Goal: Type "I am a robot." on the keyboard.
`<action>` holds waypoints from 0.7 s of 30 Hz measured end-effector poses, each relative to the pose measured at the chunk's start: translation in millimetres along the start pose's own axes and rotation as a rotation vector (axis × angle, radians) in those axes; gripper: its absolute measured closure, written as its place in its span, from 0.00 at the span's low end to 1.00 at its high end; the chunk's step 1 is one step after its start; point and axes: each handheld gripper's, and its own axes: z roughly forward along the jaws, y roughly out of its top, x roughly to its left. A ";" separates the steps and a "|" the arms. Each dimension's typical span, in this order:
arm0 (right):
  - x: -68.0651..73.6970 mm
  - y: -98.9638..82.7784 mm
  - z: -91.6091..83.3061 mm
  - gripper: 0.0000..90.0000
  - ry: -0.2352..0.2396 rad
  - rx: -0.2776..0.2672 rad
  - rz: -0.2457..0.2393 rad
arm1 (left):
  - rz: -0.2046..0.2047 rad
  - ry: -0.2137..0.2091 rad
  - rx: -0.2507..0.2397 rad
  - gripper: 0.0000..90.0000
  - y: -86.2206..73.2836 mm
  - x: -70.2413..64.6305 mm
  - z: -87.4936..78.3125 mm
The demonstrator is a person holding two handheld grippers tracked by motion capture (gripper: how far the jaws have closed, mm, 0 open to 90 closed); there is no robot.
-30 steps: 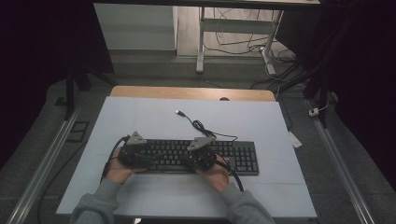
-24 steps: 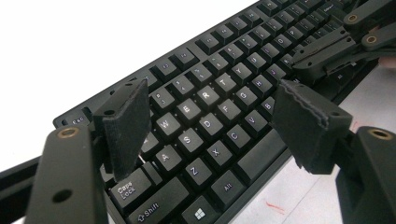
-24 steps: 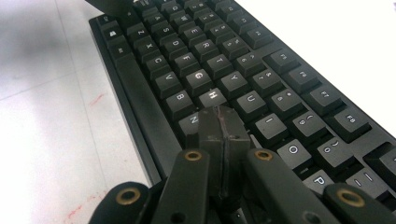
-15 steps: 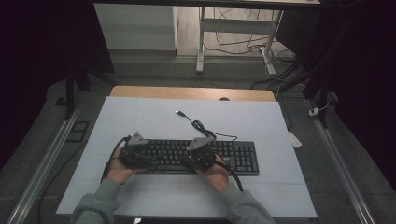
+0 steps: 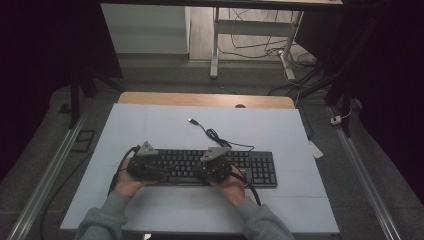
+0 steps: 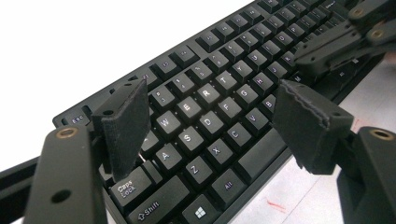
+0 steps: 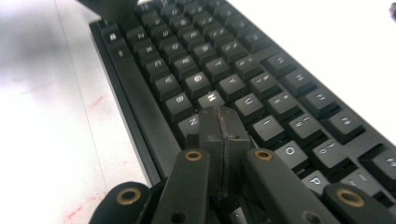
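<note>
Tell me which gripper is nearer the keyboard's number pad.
Right. The right gripper hovers over the middle of the keyboard, with the number pad beyond it at the right end. The left gripper is over the opposite, left end.

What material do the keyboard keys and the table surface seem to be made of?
Keyboard keys: probably matte black plastic with printed white legends and faint sheen. Table surface: smooth, pale sheet, perhaps laminate or paper; small red marks show on it, so the material stays uncertain.

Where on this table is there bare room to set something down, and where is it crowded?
Free: the white table beyond the keyboard left of its cable, and the right margin. Crowded: the keyboard's left half, under the left gripper and right gripper.
</note>
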 end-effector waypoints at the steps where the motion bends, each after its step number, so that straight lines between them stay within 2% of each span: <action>1: -0.7 0.4 -2.6 0.99 -0.002 -0.002 0.004 | 0.000 0.000 0.000 0.30 0.0 0.2 0.3; 5: -4.3 -0.1 -9.3 0.91 -0.005 -0.021 0.026 | -0.003 0.006 0.001 0.30 -0.5 0.5 0.4; 13: -10.3 -9.6 -25.8 0.69 -0.056 -0.038 0.037 | -0.003 0.007 -0.002 0.30 -0.5 0.7 0.1; 21: -22.8 -22.5 -47.3 0.59 -0.083 -0.055 0.056 | -0.028 -0.001 -0.010 0.29 -0.5 2.2 -1.2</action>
